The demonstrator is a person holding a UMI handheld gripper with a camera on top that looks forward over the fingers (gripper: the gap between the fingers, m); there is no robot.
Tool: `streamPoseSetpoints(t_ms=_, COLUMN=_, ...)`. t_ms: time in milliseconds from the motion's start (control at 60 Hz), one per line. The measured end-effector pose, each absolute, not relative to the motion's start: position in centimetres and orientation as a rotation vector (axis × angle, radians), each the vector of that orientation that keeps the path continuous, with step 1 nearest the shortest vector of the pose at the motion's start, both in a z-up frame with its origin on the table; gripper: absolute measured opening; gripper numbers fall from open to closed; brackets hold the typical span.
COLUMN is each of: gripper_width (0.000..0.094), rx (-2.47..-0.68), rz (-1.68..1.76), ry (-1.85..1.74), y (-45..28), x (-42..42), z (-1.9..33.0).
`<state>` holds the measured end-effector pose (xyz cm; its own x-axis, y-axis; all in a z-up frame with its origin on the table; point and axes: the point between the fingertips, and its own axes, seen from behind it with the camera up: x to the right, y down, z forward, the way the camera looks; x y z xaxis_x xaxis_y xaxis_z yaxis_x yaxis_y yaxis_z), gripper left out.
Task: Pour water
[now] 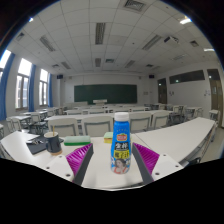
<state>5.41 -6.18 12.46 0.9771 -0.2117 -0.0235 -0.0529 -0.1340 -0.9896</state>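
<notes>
A white plastic bottle with a blue cap and a blue and green label stands upright on the white table, between my two fingers. My gripper is open: the purple pads stand to either side of the bottle with a gap on each side. A dark cup sits on the table to the left, beyond the left finger.
A green flat object lies on the table just beyond the left finger. Rows of desks and chairs fill the classroom beyond, with a green chalkboard on the far wall and windows on the left.
</notes>
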Motion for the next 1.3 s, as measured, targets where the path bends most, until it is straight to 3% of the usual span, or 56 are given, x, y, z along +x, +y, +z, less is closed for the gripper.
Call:
streamPoseSetpoints(t_ms=283, gripper_width=0.0814, rx=-1.724, rz=-0.15, ry=0.156, y=3.5, x=9.5, z=7.5)
streamPoseSetpoints(t_ms=317, gripper_width=0.0748, rx=-1.739, rz=-0.139, ry=0.162, y=4.4, x=9.0, z=6.5)
streamPoseSetpoints(t_ms=350, gripper_width=0.0563, rx=-1.745, rz=-0.139, ry=0.171, y=3.9, x=10.0, z=6.6)
streamPoseSetpoints(t_ms=500, gripper_width=0.0418, rx=-1.702, rz=-0.116, ry=0.243, y=4.0, x=11.0, z=7.0)
streamPoseSetpoints(t_ms=600, gripper_width=0.0397, rx=-1.715, rz=-0.154, ry=0.207, y=4.3, x=10.9, z=7.0)
streamPoseSetpoints(t_ms=700, gripper_width=0.0398, rx=-1.737, rz=-0.277, ry=0.104, y=5.4, x=10.0, z=8.2)
streamPoseSetpoints(t_ms=833, gripper_width=0.0396, rx=-1.682, rz=-0.598, ry=-0.204, y=8.6, x=7.8, z=14.6)
streamPoseSetpoints(t_ms=1067, gripper_width=0.0395, rx=-1.351, rz=-1.277, ry=-0.952, y=15.6, x=-0.7, z=24.2)
streamPoseSetpoints(t_ms=1167, gripper_width=0.0396, rx=-1.134, rz=-1.526, ry=-1.237, y=16.0, x=-5.4, z=22.1)
streamPoseSetpoints(t_ms=1300, gripper_width=0.0395, rx=-0.806, rz=-1.77, ry=-1.526, y=15.9, x=-8.1, z=22.2)
